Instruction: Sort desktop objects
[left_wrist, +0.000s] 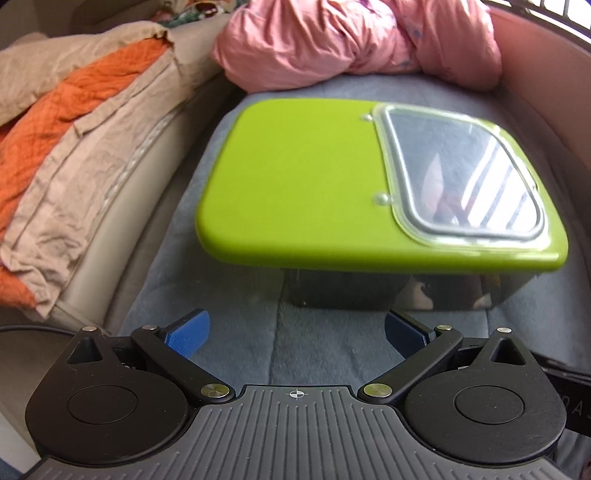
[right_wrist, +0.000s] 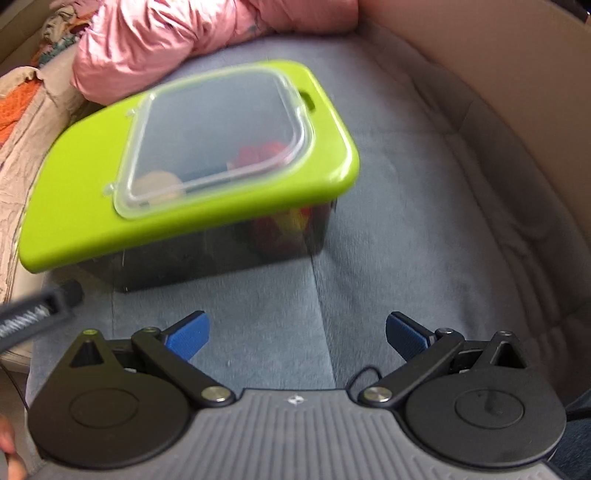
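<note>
Left gripper (left_wrist: 297, 334): jaws spread wide, holding nothing, poised just short of the storage box (left_wrist: 391, 291). The box stands on a grey-blue blanket (left_wrist: 236, 295), its green lid (left_wrist: 295, 177) closed, clear window (left_wrist: 465, 177) at the lid's right end. Right gripper (right_wrist: 297, 334): jaws likewise wide apart and empty, near the box's right corner, not touching it. Red and yellow items (right_wrist: 284, 221) show blurred through the dark wall.

Setting: home, living area. Evidence: upholstered sofa seat under grey-blue plush cover (left_wrist: 229, 295); crumpled pink bedding (left_wrist: 351, 40); beige-and-orange blanket (left_wrist: 74, 110) heaped alongside.
</note>
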